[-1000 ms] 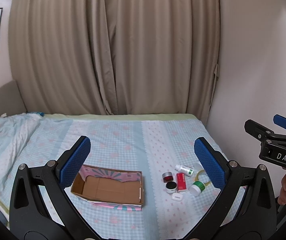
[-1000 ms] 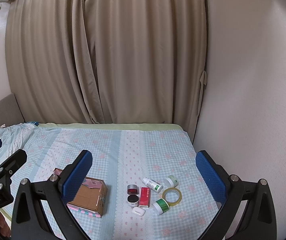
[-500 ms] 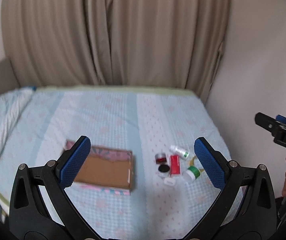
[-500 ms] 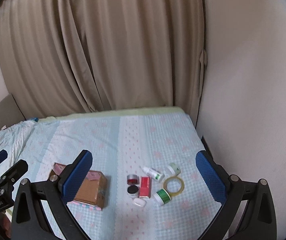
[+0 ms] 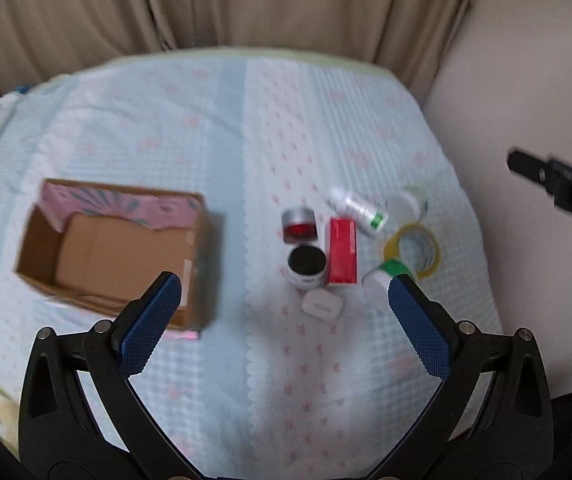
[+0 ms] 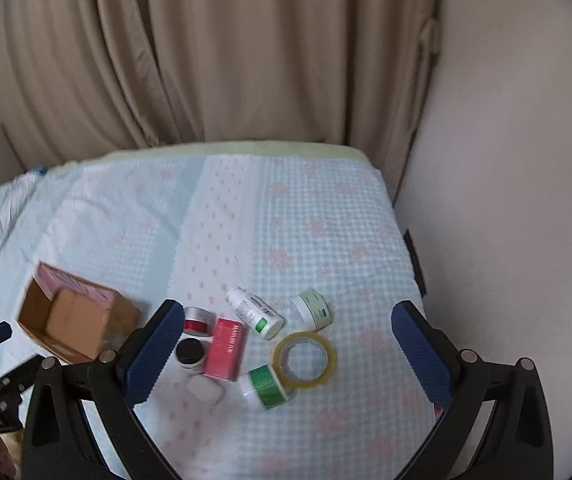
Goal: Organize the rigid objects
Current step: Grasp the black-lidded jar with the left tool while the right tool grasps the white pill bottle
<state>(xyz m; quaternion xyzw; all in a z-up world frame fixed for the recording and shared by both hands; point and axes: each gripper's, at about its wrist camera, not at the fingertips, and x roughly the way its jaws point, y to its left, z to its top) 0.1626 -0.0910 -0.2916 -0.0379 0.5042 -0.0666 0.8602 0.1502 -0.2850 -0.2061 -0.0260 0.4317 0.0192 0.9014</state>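
Black hand-held gripper (image 5: 281, 300) frame, blue ridged pads (image 5: 418, 330), silver screws

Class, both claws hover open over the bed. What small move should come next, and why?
Probably lower the right claw onto the red box. Both claws are open and empty, the carton lies open to the left, and the small items still sit on the bedspread outside it.

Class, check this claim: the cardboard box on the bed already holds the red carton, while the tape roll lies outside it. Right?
Not quite. The cardboard box holds nothing; the left wrist view shows the red carton lying on the bed beside the jars. The tape roll does lie outside it.
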